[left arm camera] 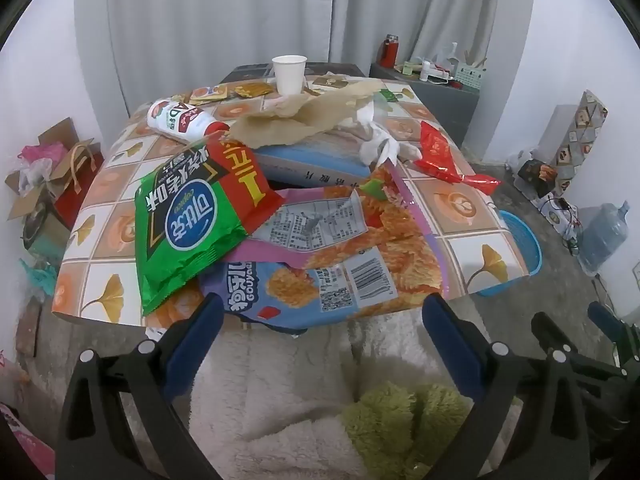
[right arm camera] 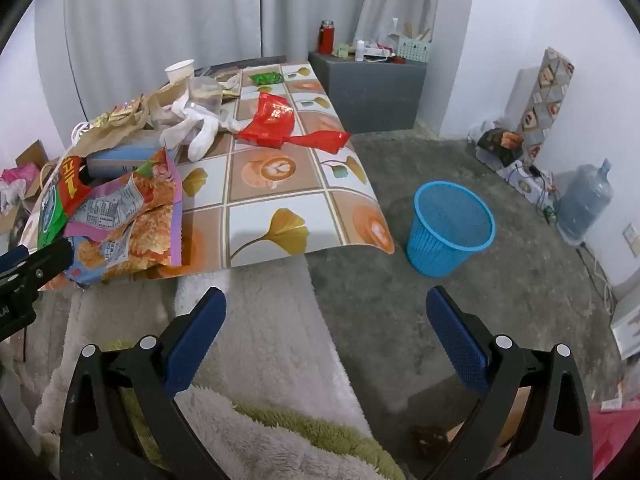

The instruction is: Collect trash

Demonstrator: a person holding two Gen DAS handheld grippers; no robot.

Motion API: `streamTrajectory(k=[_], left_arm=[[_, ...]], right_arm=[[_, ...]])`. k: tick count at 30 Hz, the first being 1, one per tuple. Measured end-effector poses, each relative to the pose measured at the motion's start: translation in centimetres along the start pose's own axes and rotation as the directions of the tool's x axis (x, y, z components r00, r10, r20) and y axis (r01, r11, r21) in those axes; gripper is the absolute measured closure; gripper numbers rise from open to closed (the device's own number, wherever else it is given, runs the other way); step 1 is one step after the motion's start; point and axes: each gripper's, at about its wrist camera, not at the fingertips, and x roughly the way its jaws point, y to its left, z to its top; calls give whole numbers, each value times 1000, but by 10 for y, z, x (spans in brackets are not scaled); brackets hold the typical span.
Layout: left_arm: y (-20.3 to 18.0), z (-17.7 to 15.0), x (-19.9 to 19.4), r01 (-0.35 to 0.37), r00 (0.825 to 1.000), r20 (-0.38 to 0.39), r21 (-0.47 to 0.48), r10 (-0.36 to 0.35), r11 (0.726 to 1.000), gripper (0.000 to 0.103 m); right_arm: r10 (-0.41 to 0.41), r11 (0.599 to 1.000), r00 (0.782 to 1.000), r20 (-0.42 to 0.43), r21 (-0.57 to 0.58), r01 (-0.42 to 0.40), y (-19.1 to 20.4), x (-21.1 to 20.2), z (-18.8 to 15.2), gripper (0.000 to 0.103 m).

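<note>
Blue-padded left fingers (left arm camera: 212, 320) wide, empty, seemingly just short of snack bag (left arm camera: 320, 276); right fingers (right arm camera: 452, 312) wide, empty

Beside the table (right arm camera: 280, 236) corner, a blue mesh bin (right arm camera: 450, 228) stands upright on the floor. On the table: crumpled green snack bag (left arm camera: 188, 220), orange wrapper (left arm camera: 360, 248), red wrapper (right arm camera: 280, 120).

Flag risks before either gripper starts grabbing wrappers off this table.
1. The green snack bag overlaps the orange bag; a grab may drag both.
2. Both lie on a book, which could get pulled along.
3. The blue basket sits on the floor beyond the table's corner, so carried wrappers could drop short.
</note>
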Motion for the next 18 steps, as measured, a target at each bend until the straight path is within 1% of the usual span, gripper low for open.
streamTrajectory(k=[6,11,18], left_arm=[[1,1,1,-3,1000,2,-2,3,1000,6],[9,-2,-4,-2,1000,1,-7,2,1000,6],[7,-4,-1,-11,1000,-2,-8,11,1000,6]], right_arm=[[6,1000,1000,1,3,-6,0,1,0,7],[3,1000,1000,3,4,-3,0,1,0,7],[3,1000,1000,4,3,-3,0,0,0,7]])
